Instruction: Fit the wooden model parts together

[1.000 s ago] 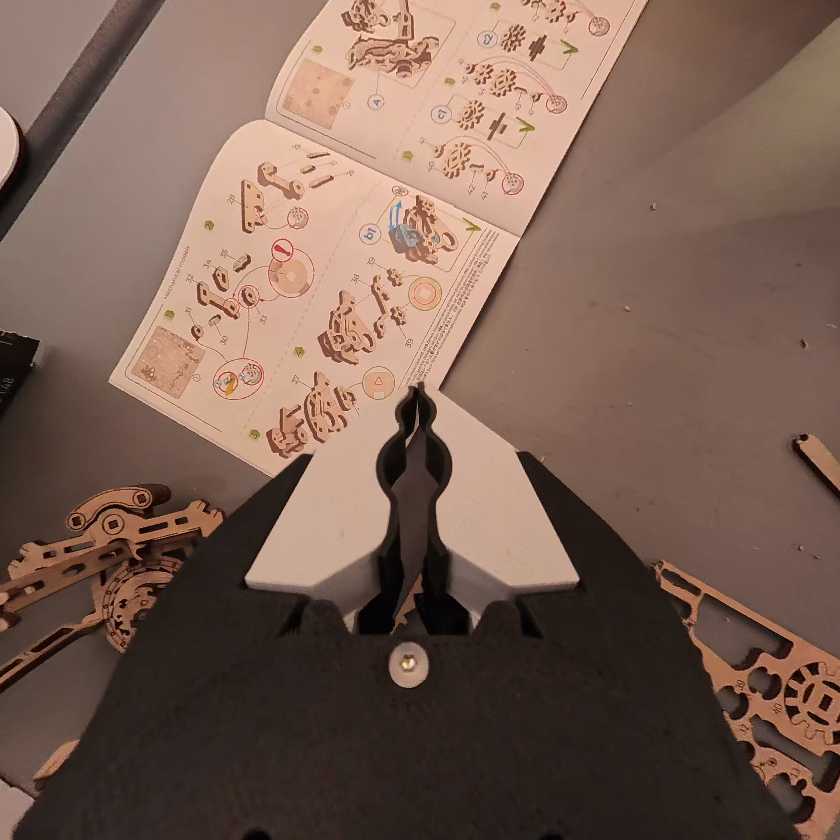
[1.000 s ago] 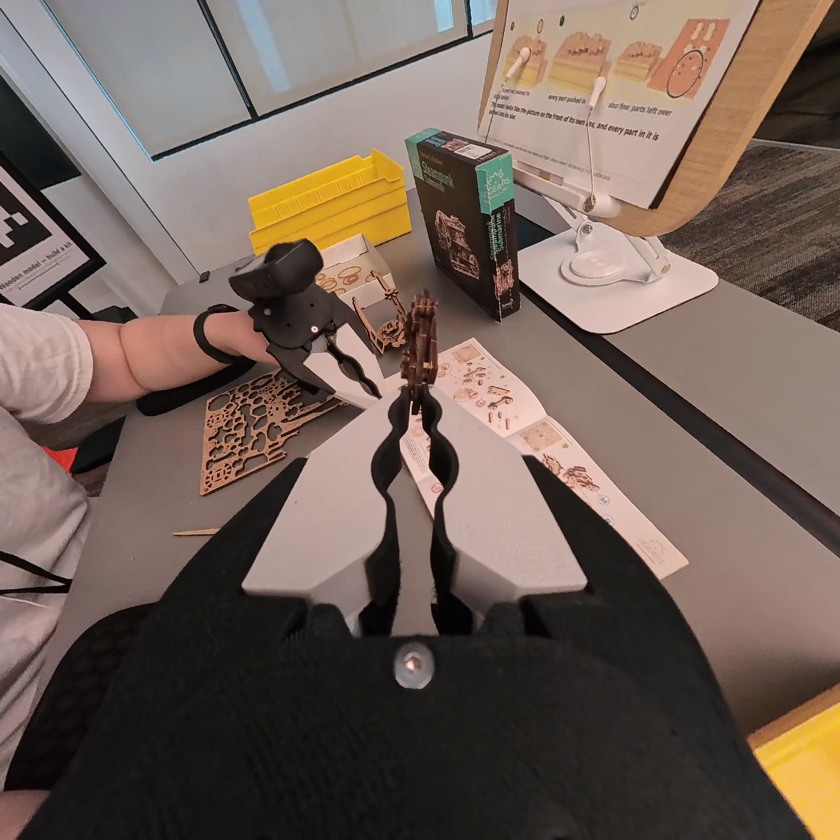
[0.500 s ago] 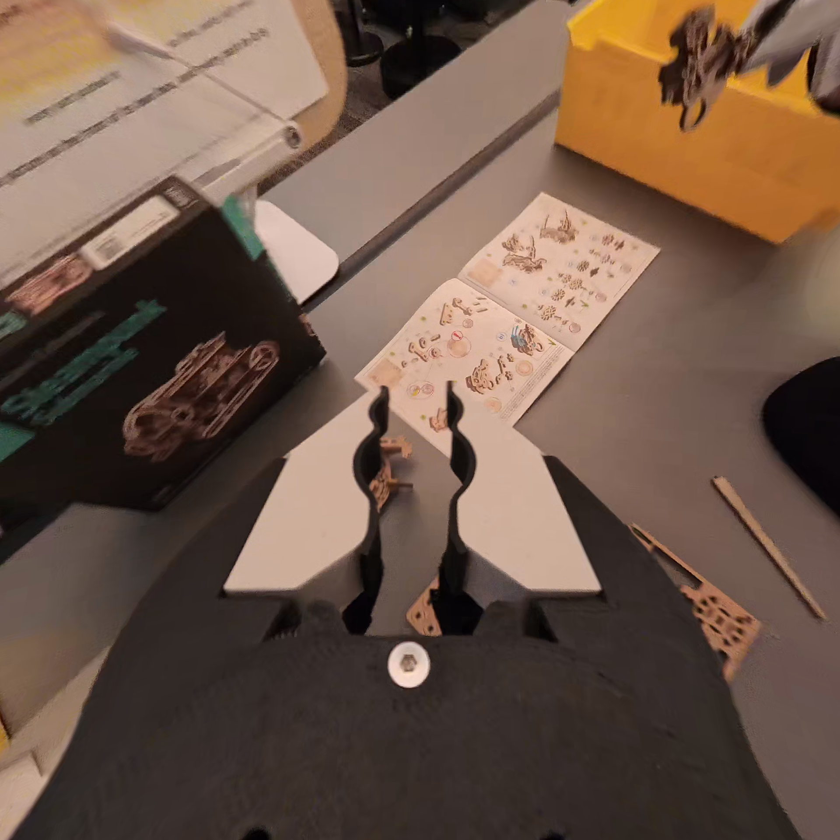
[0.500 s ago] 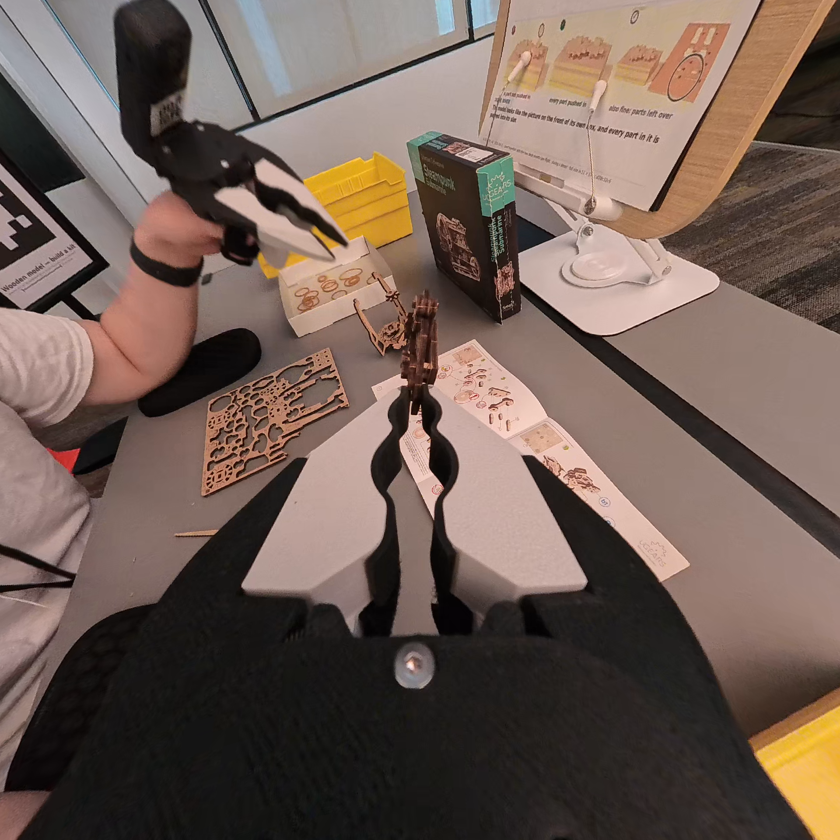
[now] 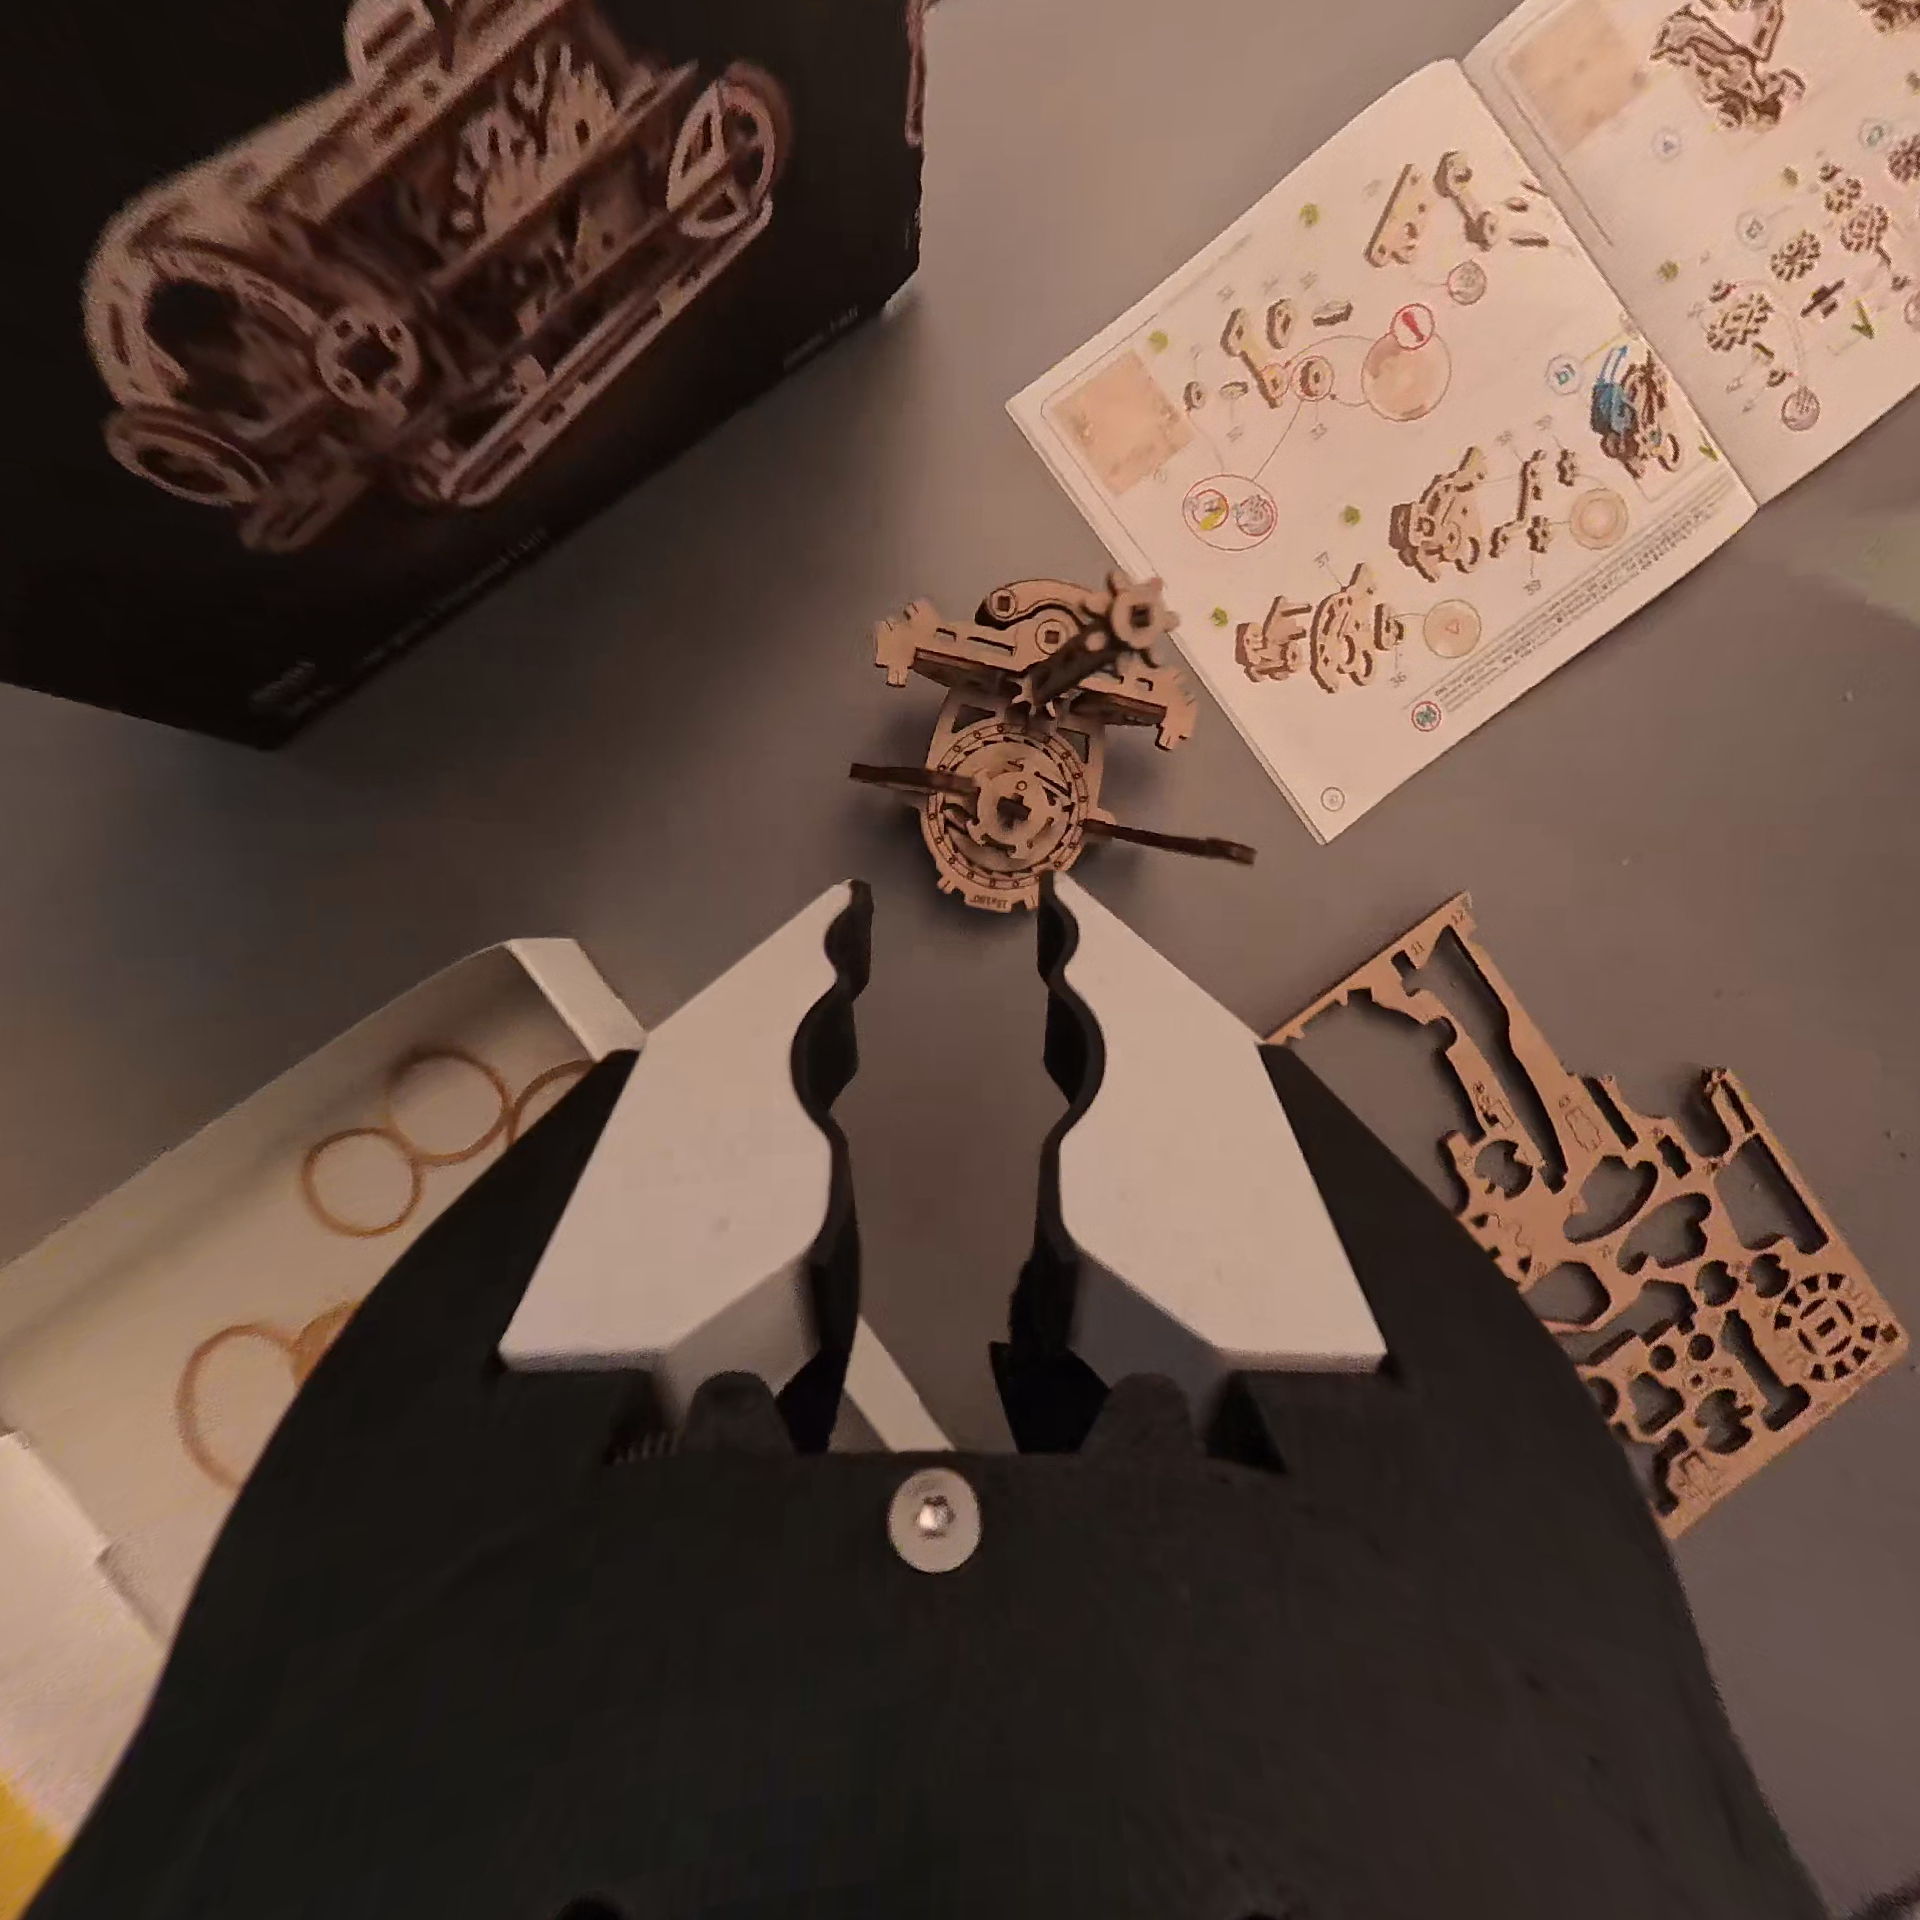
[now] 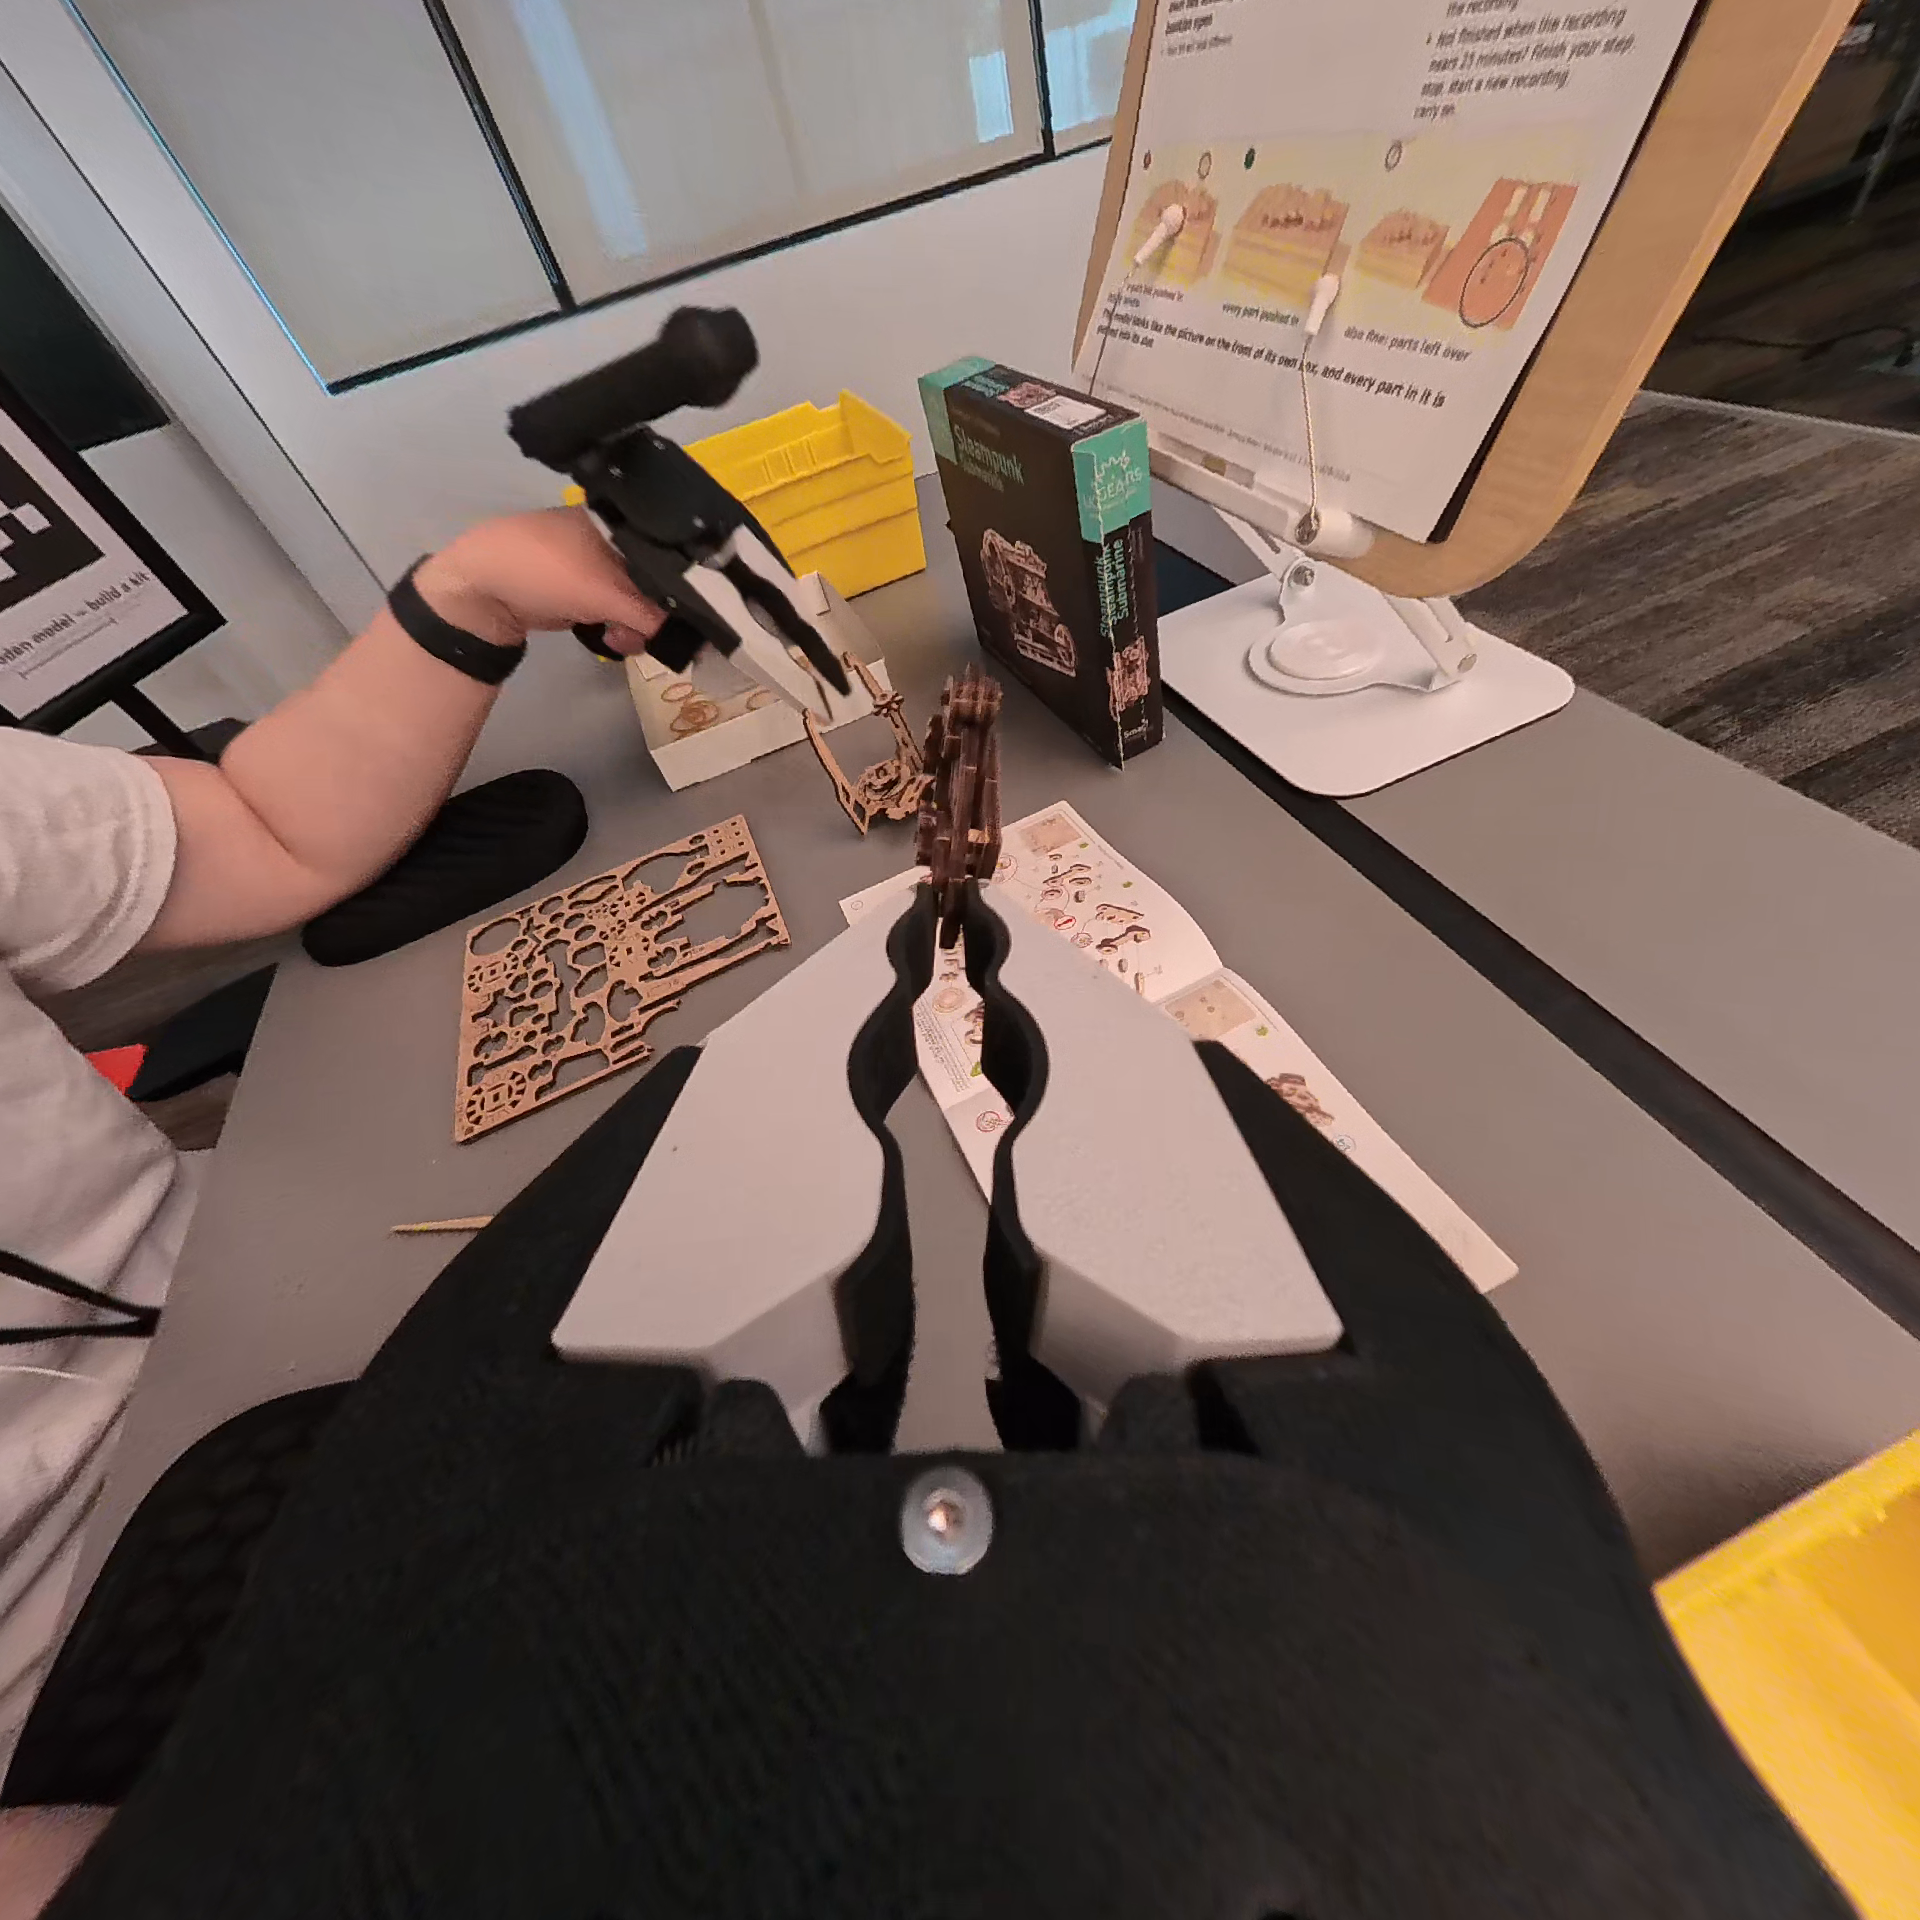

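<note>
Left wrist view looks down on the grey counter (image 5: 644, 810), where the left tongs (image 5: 951, 899) hang with their jaws spread wide and empty, just short of a pale laser-cut wooden sub-assembly with a round dial and thin cross-struts (image 5: 1023, 758) that stands free on the surface. Beside it lie an open illustrated instruction booklet (image 5: 1455, 436), a punched-out plywood parts sheet (image 5: 1662, 1247), a dark printed kit box (image 5: 416, 312) and a shallow white cardboard tray of tan rubber bands (image 5: 343, 1184).

From the right wrist view, the right tongs (image 6: 948, 914) are closed narrowly on a darker stacked wooden gear assembly (image 6: 961, 790), held upright above the booklet and clear of the counter.

The step in hand appears to be picking up the second piece so that the two can be joined. Next, the left tongs would need to lower around the dial body, not the thin struts, which look easy to snap, and close gently. Then both pieces must be lined up before pressing.
</note>
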### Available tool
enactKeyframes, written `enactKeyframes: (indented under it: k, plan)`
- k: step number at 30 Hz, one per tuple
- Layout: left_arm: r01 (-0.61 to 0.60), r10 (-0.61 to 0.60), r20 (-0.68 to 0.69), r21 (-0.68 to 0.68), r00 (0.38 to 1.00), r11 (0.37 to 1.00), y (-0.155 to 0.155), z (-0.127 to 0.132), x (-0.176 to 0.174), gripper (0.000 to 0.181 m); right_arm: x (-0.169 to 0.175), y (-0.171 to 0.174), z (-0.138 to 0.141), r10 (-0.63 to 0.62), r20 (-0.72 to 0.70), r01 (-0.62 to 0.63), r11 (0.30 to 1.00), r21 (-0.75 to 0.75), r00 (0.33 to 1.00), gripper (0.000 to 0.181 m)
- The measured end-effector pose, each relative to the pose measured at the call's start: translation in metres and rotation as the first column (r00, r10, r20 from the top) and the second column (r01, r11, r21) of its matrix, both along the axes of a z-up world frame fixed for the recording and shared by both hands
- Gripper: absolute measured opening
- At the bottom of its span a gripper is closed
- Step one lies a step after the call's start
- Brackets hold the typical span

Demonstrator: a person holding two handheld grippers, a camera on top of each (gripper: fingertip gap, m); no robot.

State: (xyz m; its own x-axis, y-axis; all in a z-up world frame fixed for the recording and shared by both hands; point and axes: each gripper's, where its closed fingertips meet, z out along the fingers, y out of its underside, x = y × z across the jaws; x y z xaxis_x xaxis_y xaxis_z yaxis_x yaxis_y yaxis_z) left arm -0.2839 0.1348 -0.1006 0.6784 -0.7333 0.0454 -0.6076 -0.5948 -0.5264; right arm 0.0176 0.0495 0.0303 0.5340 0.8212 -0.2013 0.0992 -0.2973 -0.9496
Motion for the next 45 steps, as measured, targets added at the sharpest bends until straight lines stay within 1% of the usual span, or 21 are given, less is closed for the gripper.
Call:
enactKeyframes:
  k: [1, 5, 9, 10, 13, 14, 16, 19, 22, 26, 27, 29, 31, 34, 35, 37, 39, 41, 43, 44, 45]
  plan:
    - [-0.01, 0.011, 0.011, -0.019, 1.0, 1.0, 0.003, -0.005, 0.0, 0.031, 0.002, -0.001, 0.002, -0.003, 0.0, 0.003, 1.0, 0.005, 1.0, 0.004]
    - [-0.022, 0.028, 0.051, -0.108, 0.998, 0.994, 0.002, -0.021, -0.001, 0.029, 0.004, -0.002, 0.004, -0.01, -0.002, 0.01, 1.0, 0.014, 1.0, 0.003]
    - [-0.002, 0.021, 0.101, -0.188, 0.995, 0.982, -0.005, -0.028, 0.012, 0.028, 0.001, -0.001, -0.002, 0.0, 0.024, 0.0, 1.0, -0.014, 1.0, 0.003]
    - [0.01, 0.012, 0.109, -0.197, 0.994, 0.98, -0.007, -0.03, 0.016, 0.028, -0.003, -0.004, -0.007, 0.024, 0.036, -0.022, 0.999, -0.043, 0.999, 0.003]
    - [0.012, 0.007, 0.092, -0.201, 0.996, 0.98, -0.008, -0.034, 0.018, 0.027, -0.022, -0.027, -0.032, 0.187, 0.106, -0.169, 0.973, -0.158, 0.977, 0.004]
    - [0.017, 0.002, 0.094, -0.202, 0.996, 0.979, -0.008, -0.033, 0.019, 0.026, -0.029, -0.036, -0.041, 0.248, 0.122, -0.22, 0.954, -0.204, 0.961, 0.004]
    - [0.027, -0.004, 0.109, -0.208, 0.994, 0.978, -0.01, -0.03, 0.02, 0.023, -0.044, -0.053, -0.062, 0.365, 0.134, -0.306, 0.893, -0.329, 0.921, 0.004]
    - [0.045, -0.019, 0.122, -0.217, 0.992, 0.975, -0.013, -0.023, 0.02, 0.018, -0.065, -0.064, -0.094, 0.481, 0.169, -0.353, 0.802, -0.483, 0.861, 0.004]
    - [0.059, -0.031, 0.135, -0.21, 0.99, 0.976, -0.014, -0.015, 0.019, 0.013, -0.094, -0.066, -0.115, 0.559, 0.136, -0.394, 0.715, -0.577, 0.818, 0.004]
    - [0.079, -0.051, 0.147, -0.189, 0.988, 0.979, -0.016, -0.006, 0.021, 0.009, -0.116, -0.062, -0.138, 0.581, 0.07, -0.391, 0.626, -0.674, 0.811, 0.003]
    - [0.091, -0.062, 0.151, -0.189, 0.987, 0.978, -0.017, -0.004, 0.021, 0.0, -0.12, -0.061, -0.14, 0.585, 0.045, -0.401, 0.609, -0.684, 0.81, 0.003]
    - [0.12, -0.087, 0.163, -0.205, 0.983, 0.971, -0.023, 0.0, 0.024, 0.0, -0.125, -0.062, -0.149, 0.586, 0.022, -0.394, 0.572, -0.72, 0.81, 0.003]
    - [0.145, -0.104, 0.189, -0.222, 0.977, 0.964, -0.028, 0.005, 0.027, 0.0, -0.124, -0.059, -0.164, 0.571, 0.057, -0.341, 0.563, -0.753, 0.819, 0.004]
    - [0.163, -0.114, 0.228, -0.212, 0.967, 0.964, -0.031, 0.019, 0.029, 0.0, -0.125, -0.062, -0.17, 0.572, 0.021, -0.347, 0.527, -0.776, 0.82, 0.004]
    - [0.165, -0.117, 0.233, -0.2, 0.965, 0.966, -0.031, 0.024, 0.029, 0.0, -0.123, -0.062, -0.173, 0.571, 0.033, -0.336, 0.528, -0.78, 0.82, 0.005]
    - [0.168, -0.124, 0.237, -0.176, 0.964, 0.97, -0.031, 0.033, 0.026, 0.0, -0.119, -0.058, -0.177, 0.566, 0.064, -0.321, 0.552, -0.77, 0.822, 0.014]
    - [0.167, -0.129, 0.239, -0.145, 0.962, 0.975, -0.031, 0.044, 0.023, 0.0, -0.111, -0.051, -0.177, 0.543, 0.115, -0.286, 0.596, -0.75, 0.832, 0.024]
    - [0.167, -0.136, 0.248, -0.111, 0.959, 0.98, -0.032, 0.055, 0.02, 0.0, -0.103, -0.048, -0.173, 0.523, 0.175, -0.248, 0.639, -0.728, 0.834, 0.026]
    - [0.171, -0.146, 0.257, -0.081, 0.955, 0.982, -0.034, 0.067, 0.017, 0.0, -0.095, -0.047, -0.162, 0.496, 0.265, -0.197, 0.697, -0.69, 0.827, 0.026]
    - [0.172, -0.15, 0.26, -0.062, 0.954, 0.983, -0.034, 0.074, 0.016, 0.0, -0.099, -0.044, -0.151, 0.473, 0.297, -0.194, 0.743, -0.641, 0.83, 0.026]
    - [0.172, -0.156, 0.263, -0.042, 0.952, 0.984, -0.035, 0.08, 0.014, 0.0, -0.108, -0.035, -0.137, 0.432, 0.333, -0.197, 0.808, -0.555, 0.838, 0.026]
